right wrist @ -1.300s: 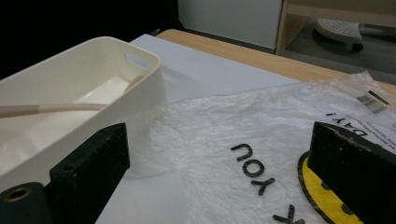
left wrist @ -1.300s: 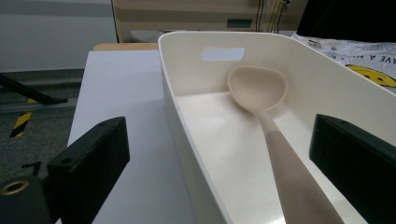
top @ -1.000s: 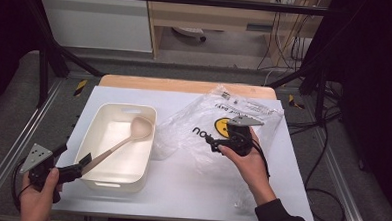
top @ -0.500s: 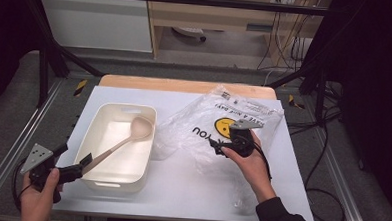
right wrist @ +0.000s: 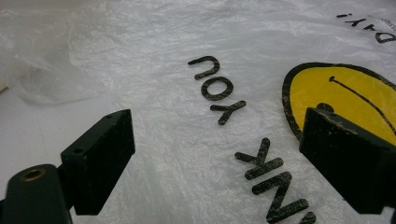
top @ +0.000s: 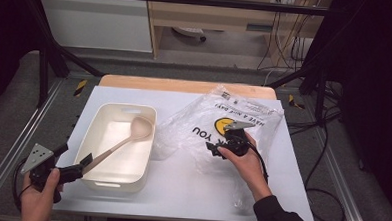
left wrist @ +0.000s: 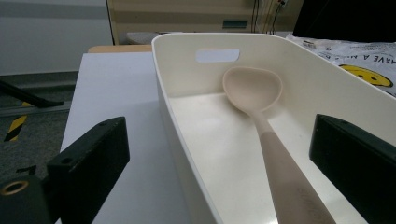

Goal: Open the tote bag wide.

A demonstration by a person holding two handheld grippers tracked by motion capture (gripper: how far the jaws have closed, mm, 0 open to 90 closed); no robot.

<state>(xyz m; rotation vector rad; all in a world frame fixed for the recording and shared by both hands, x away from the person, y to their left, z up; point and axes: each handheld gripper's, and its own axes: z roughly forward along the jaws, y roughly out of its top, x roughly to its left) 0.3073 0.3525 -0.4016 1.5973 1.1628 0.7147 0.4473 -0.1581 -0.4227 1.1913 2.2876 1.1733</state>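
The left gripper (top: 76, 169) sits at the near left corner of the tub (top: 98, 145), its jaws spread wide on either side of the spoon (top: 124, 141) handle without gripping it. The spoon lies slanted inside the tub, bowl toward the far wall. The right gripper (top: 216, 149) rests over the plastic bag (top: 203, 126), jaws spread apart above the printed lettering, beside the yellow smiley face (right wrist: 345, 98).
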